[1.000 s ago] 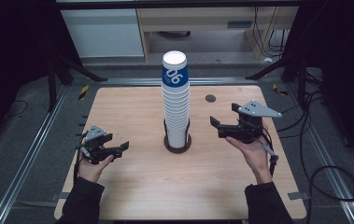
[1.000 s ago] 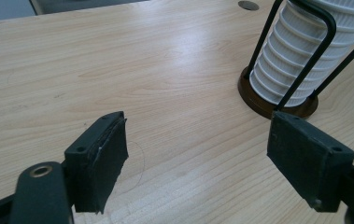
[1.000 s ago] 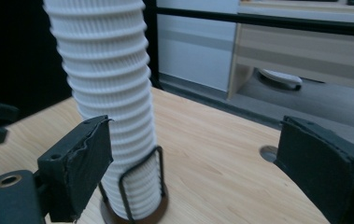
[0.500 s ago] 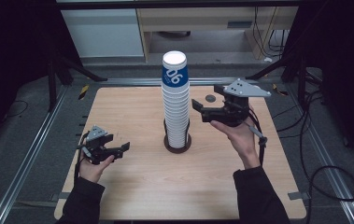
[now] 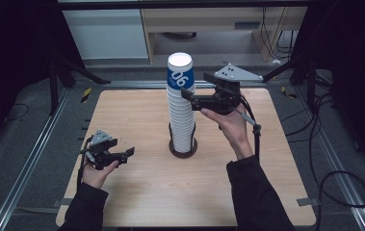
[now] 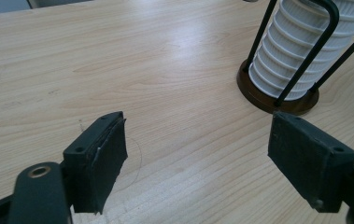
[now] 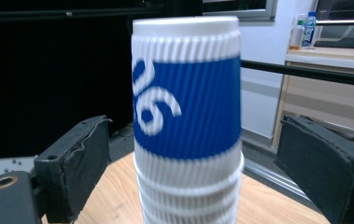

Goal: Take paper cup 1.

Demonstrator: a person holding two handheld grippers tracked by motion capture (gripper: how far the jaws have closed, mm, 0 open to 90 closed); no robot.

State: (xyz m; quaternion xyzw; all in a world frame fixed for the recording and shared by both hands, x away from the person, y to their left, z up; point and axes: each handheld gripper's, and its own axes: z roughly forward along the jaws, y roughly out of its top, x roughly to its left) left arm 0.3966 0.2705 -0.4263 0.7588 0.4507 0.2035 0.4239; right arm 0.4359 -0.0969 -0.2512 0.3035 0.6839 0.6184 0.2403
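Note:
A tall stack of white ribbed paper cups [image 5: 180, 113] stands in a dark wire holder with a round base [image 5: 184, 149] at the table's middle. The top cup [image 5: 180, 76] has a blue band with white figures. My right gripper [image 5: 190, 98] is raised level with the top of the stack, just to its right, and points at it. In the right gripper view the top cup [image 7: 188, 121] stands between the open jaws, with a gap to each pad [image 7: 79, 158]. My left gripper [image 5: 128, 154] rests low at the front left, open, nothing between its pads [image 6: 102, 161]. It faces the stack [image 6: 300, 46].
The wooden table [image 5: 136, 110] lies between metal rails [image 5: 35, 154] on a dark floor. A light cabinet [image 5: 108, 33] and a desk stand behind it. Cables [image 5: 334, 178] trail on the right. A yellow-and-black item [image 5: 86, 95] lies beside the table's far-left corner.
My right gripper has risen and moved left and away, from beside the stack's lower half up to its top cup. The left gripper has stayed put.

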